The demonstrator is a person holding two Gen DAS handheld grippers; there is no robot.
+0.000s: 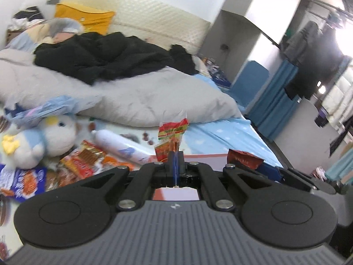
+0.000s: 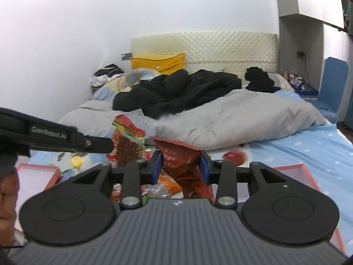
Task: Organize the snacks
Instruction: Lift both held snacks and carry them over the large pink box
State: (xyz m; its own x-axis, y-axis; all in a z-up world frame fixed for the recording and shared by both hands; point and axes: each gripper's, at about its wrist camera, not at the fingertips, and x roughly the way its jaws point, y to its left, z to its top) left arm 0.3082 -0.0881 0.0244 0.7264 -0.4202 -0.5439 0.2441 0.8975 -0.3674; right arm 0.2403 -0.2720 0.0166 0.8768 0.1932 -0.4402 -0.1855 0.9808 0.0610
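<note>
Blocking the near part of both views, your ribbed grey gripper bodies hide most of the bed right beneath them, so only slivers of the pink-rimmed box show past the black linkages. Your left gripper has its fingers pressed fully together, pinching the crinkly edge of a red, yellow and green snack packet that stands up above the tips; its print is too blurred to read. Your right gripper is partly closed, its blue pads squeezing a dark red foil snack bag between them, the bag's lower half cut off behind the body. Just to the left in the right wrist view your other gripper crosses the frame as a black bar, with your hand half out of frame at the edge. Near left on the sheet lies a heap of loose snack packets, orange, red and blue, smeared by motion, with a white tube-shaped pack and a soft white and blue plush toy beside them. Farther off, a puffy grey duvet runs across the bed with a rumpled black garment on top. Beyond that, a yellow cushion leans against the quilted cream headboard, touching it.
</note>
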